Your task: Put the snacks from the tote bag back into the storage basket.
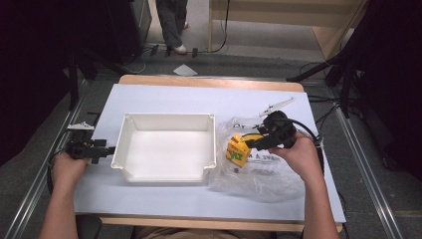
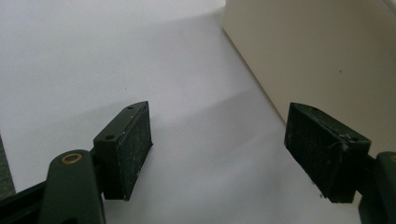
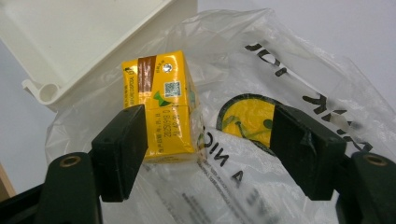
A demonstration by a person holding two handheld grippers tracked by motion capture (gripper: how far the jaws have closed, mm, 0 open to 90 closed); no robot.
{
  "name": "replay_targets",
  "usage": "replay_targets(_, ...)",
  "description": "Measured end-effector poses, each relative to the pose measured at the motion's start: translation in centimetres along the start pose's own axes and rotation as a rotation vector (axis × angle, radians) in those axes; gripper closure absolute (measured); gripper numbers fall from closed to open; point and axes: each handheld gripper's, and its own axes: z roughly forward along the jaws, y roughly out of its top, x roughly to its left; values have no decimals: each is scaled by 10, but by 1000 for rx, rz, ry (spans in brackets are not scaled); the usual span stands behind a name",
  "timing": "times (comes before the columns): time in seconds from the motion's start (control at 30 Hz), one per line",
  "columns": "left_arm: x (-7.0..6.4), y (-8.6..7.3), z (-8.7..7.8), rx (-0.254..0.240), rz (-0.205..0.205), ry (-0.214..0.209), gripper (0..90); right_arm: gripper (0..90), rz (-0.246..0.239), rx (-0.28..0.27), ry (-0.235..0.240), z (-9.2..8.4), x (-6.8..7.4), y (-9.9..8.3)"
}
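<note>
Right gripper (image 1: 255, 141) sits at about 3 o'clock of the table (image 1: 209, 84), held in the person's right hand (image 1: 298, 154), jaws pointing toward 9 o'clock. Jaws stand wide and released. In the right gripper view the yellow carton (image 3: 161, 112) lies between them, close against the left jaw; a clear gap remains to the right jaw, so the pads do not clamp it.

The yellow carton (image 1: 238, 149) rests tilted on the clear plastic bag (image 1: 259, 174), just beside the right wall of the white tray (image 1: 211, 144), at roughly 3 o'clock of the tray. The bag carries black lettering and a yellow round logo (image 3: 247, 119), and lies crumpled on the white sheet (image 1: 149, 194) covering the table.

Left gripper (image 1: 102, 149) is at 9 o'clock of the tray, in the left hand (image 1: 67, 167), tips just beside the tray's left wall (image 2: 317, 60). Its jaws are spread apart over the sheet, with nothing between them.
</note>
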Motion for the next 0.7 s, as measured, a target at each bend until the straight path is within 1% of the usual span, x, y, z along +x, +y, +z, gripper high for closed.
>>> replay_targets(0.2, 0, 0, 0, 2, 4, 1, 242, 288, -8, 14, 2, 1, 4, 2)
replay_targets(0.4, 0, 0, 0, 2, 6, 1, 242, 289, -32, 25, 2, 3, 8, 5)
replay_targets(0.6, -1, -1, 0, 3, 5, 3, 242, 289, -40, 40, 10, 4, 14, 8)
replay_targets(0.7, -1, -1, 0, 7, 7, 3, 242, 289, -54, 46, 14, 6, 17, 10)
